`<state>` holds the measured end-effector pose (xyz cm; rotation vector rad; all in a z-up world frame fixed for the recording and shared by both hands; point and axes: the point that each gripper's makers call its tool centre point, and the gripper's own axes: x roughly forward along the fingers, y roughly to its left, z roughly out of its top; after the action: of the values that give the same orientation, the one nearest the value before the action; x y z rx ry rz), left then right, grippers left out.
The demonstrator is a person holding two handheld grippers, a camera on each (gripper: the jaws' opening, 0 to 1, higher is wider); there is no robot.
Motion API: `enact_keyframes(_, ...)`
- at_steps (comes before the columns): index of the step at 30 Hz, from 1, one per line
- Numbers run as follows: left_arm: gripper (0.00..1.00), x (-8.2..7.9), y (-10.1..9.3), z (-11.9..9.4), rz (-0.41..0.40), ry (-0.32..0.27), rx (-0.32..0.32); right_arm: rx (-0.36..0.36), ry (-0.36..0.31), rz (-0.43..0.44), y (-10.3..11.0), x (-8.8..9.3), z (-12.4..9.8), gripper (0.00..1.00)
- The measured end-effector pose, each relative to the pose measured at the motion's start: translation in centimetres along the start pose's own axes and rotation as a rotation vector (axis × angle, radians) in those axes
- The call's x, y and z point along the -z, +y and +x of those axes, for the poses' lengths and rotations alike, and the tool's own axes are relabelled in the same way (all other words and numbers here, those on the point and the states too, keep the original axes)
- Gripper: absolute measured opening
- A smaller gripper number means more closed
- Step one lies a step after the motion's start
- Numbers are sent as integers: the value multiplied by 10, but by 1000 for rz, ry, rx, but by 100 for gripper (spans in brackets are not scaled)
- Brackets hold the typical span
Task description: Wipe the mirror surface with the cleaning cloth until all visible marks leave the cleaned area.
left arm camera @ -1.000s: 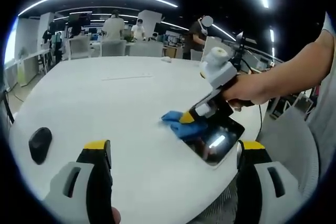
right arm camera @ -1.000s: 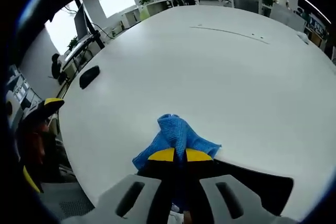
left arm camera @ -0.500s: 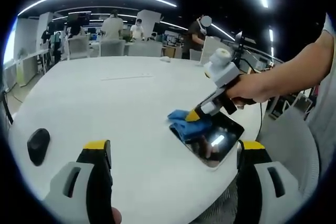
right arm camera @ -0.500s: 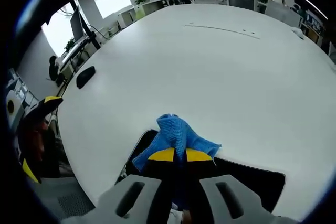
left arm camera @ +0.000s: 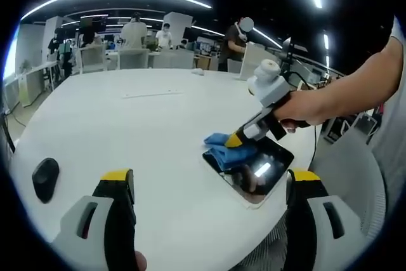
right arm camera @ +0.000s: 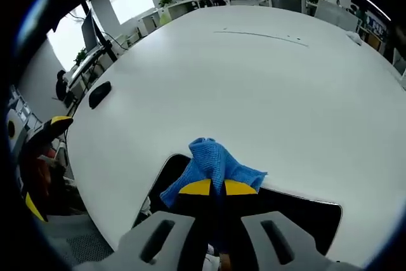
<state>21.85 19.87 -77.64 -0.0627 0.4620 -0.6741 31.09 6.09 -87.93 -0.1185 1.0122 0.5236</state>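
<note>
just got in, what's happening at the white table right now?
A person is wiping a mirror with a blue cloth. The right gripper has its jaws shut on the cloth and presses it onto the mirror's far end; in the left gripper view the person's hand holds that gripper there. The mirror lies flat near the edge of the white table. The left gripper hangs back with jaws wide apart, holding nothing. A black mouse sits off to the side.
</note>
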Motion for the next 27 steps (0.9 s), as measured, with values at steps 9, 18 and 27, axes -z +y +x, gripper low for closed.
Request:
enact_keyframes(9, 99, 0, 2, -2, -9, -8, -20, 40, 2, -110, 5, 14, -9, 0)
enact_keyframes(18, 99, -3, 3, -1, -1, -16, -20, 7, 7, -39, 13, 31, -18, 0)
enact_keyframes(27, 99, -4, 4, 2, 10, -19, -12, -12, 18, -25, 23, 47, -27, 0)
